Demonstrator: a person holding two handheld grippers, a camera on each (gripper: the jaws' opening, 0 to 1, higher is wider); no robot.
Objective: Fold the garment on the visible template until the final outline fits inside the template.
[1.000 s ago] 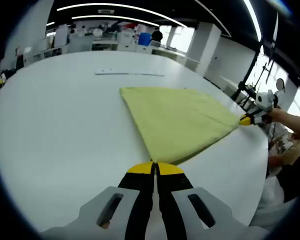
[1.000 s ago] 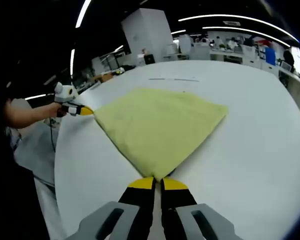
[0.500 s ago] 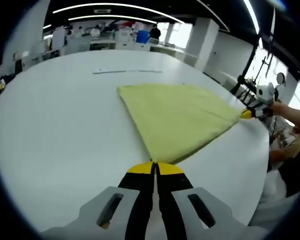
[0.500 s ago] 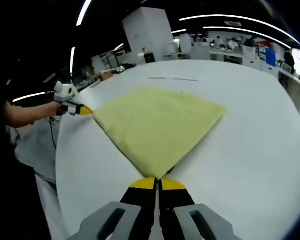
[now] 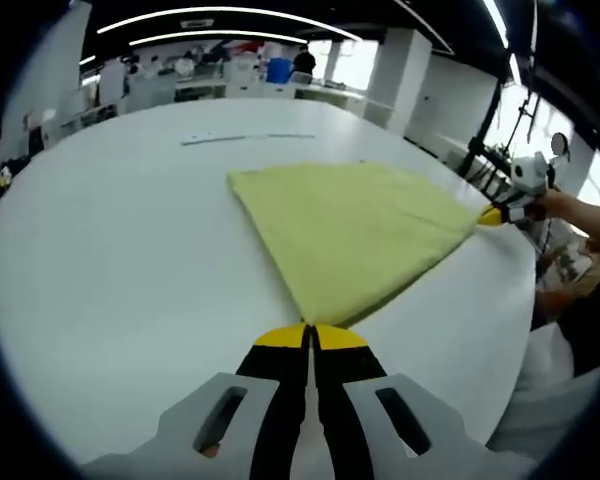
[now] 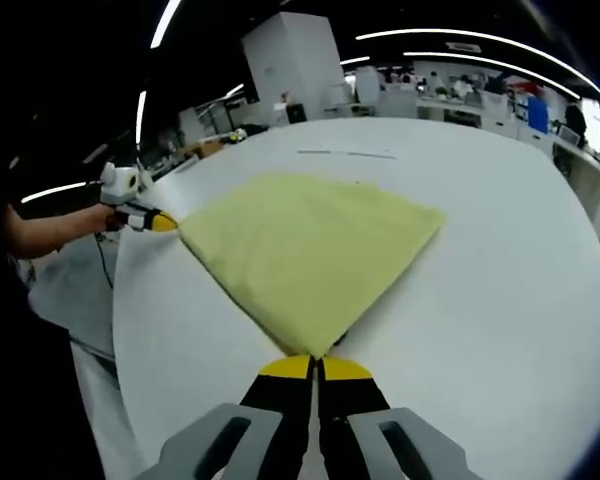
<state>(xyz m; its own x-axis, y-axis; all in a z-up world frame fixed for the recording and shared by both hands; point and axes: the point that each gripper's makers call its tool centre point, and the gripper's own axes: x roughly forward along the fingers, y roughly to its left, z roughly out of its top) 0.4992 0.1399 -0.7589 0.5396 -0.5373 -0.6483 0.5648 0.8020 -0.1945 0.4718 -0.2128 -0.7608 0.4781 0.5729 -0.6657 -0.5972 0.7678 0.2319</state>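
A: Left gripper low over the surface, fingers pressed together on the near corner of the yellow garment. No gap between the tips.

B: Right gripper is the same: fingers clamped on the garment corner nearest its camera.

A: Garment lies flat on the white surface, folded to a rough rectangle. In the left gripper view, one edge runs from the held corner to the right gripper; that end is in a hand with the forearm reaching in from the right.

B: In the right gripper view, the left gripper is at the far left corner, forearm level above the surface edge.

A: Beyond the garment, a thin line marking on the surface, well apart from the fabric.
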